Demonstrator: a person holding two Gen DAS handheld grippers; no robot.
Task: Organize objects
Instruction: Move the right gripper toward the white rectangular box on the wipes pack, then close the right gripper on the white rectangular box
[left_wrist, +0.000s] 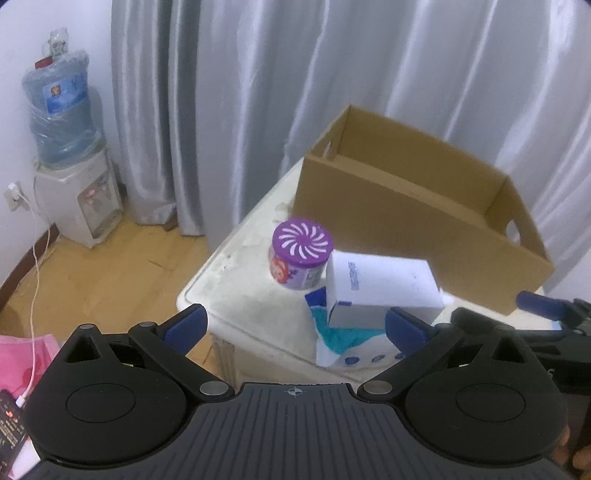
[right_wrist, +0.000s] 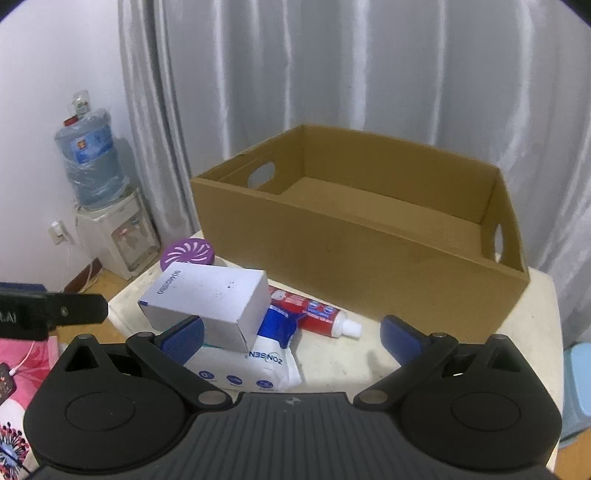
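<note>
An open brown cardboard box (right_wrist: 369, 254) stands at the back of a small white table (right_wrist: 532, 321); it also shows in the left wrist view (left_wrist: 406, 221). In front of it lie a white carton (right_wrist: 210, 299) on a white and blue wipes pack (right_wrist: 251, 365), a red toothpaste tube (right_wrist: 317, 314) and a purple-lidded round can (right_wrist: 188, 254). The left wrist view shows the can (left_wrist: 301, 254), carton (left_wrist: 384, 288) and pack (left_wrist: 351, 347). My left gripper (left_wrist: 295, 328) is open and empty, before the table's left edge. My right gripper (right_wrist: 291, 339) is open and empty above the pack and tube.
A water dispenser (left_wrist: 74, 173) with a blue bottle stands by the wall at left, beside grey curtains (left_wrist: 258, 92). Wooden floor (left_wrist: 110, 266) lies left of the table. A pink cloth (right_wrist: 26, 354) and a cable are at the lower left. A light blue stool (right_wrist: 578, 380) is at right.
</note>
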